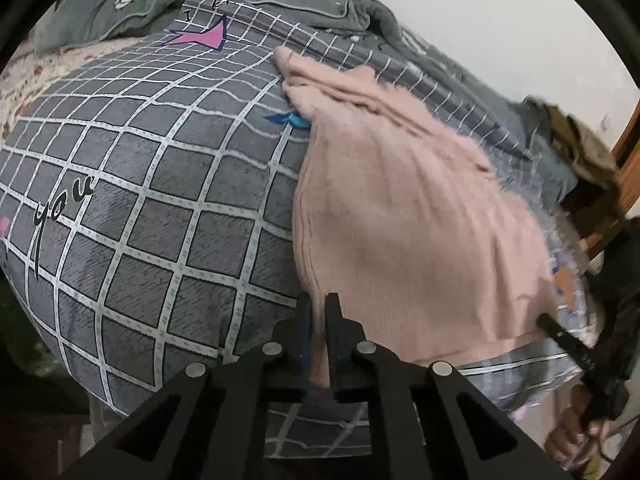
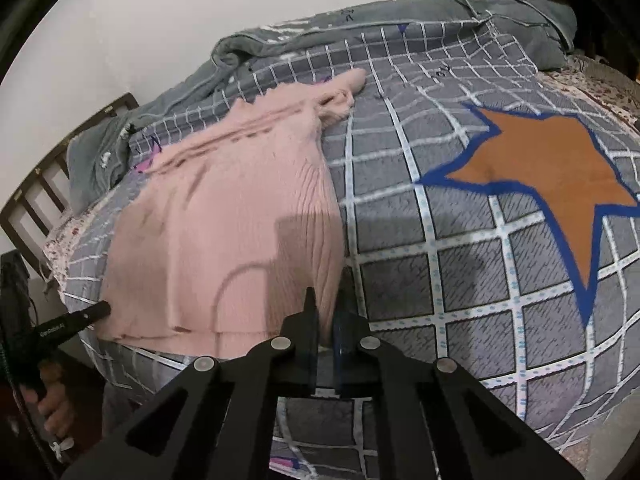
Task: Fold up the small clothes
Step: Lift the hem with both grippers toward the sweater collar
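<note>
Pink knitted garment [image 1: 400,216] spread flat on a bed, over a grey quilt [image 1: 132,184] printed with a white grid, the word "you" and coloured stars. Left tool [image 1: 319,312] clamped on the garment's near hem at its left corner, a fold of pink knit pinched between the two black fingers. Right tool [image 2: 326,308] clamped on the same hem at the opposite corner, ribbed side edge of the garment gathered between its fingers. Hem thus held at both near corners, close to the near edge of the bed; body of the garment reaching away toward the wall, a sleeve [image 2: 344,84] lying bunched at the far end. Seen from the right wrist view, tip of the left tool [image 2: 90,314] meeting the hem, with a hand [image 2: 52,396] wrapped round its handle below. Seen from the left wrist view, tip of the right tool [image 1: 560,334] at the other corner, likewise with a hand [image 1: 576,428] beneath. Large orange star [image 2: 548,172] with blue outline on the quilt just right of the garment. Grey-green blanket [image 1: 280,4] heaped along the far side of the bed against a white wall. Dark wooden slatted bed frame [image 2: 44,184] at one end of the bed. Floral sheet [image 1: 24,92] showing beyond the quilt's edge.
</note>
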The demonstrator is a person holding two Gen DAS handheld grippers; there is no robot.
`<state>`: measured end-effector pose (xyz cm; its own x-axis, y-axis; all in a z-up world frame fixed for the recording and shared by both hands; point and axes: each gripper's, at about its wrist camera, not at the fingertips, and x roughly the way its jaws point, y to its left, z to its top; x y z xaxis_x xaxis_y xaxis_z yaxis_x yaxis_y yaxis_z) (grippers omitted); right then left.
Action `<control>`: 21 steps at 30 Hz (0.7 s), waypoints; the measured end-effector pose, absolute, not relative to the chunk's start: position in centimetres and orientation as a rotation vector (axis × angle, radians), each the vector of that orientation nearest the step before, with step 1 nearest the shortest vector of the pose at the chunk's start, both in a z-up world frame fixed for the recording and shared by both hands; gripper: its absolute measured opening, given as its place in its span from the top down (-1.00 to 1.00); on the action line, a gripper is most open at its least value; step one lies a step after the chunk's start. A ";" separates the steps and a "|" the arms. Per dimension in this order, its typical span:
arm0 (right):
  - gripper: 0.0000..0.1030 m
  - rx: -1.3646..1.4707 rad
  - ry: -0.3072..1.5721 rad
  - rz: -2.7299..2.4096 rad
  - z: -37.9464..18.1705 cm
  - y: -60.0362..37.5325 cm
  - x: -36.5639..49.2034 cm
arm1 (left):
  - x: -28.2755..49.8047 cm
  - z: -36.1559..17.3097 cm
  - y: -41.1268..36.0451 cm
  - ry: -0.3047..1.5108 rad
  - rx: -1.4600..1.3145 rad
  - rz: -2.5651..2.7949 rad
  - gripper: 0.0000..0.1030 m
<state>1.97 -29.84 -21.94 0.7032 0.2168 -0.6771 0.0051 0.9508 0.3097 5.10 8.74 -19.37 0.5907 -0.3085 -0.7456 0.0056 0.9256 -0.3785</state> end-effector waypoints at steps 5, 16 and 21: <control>0.91 0.416 0.744 0.207 -19.4 -30.9 1.1 | 4.6 -16.9 10.5 0.892 -0.500 -0.262 0.86; 0.91 0.504 0.667 0.272 -13.1 -30.9 0.6 | 5.1 -10.0 10.7 0.859 -0.442 -0.205 0.89; 0.91 0.574 0.661 0.289 -11.6 -31.6 1.6 | 5.4 -6.5 11.7 0.776 -0.425 -0.170 0.94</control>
<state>1.62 -31.64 -11.56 0.7577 0.4262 -0.4941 -0.0727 0.8076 0.5852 5.42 11.75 -6.52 0.7053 -0.3017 -0.6415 -0.0065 0.9021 -0.4314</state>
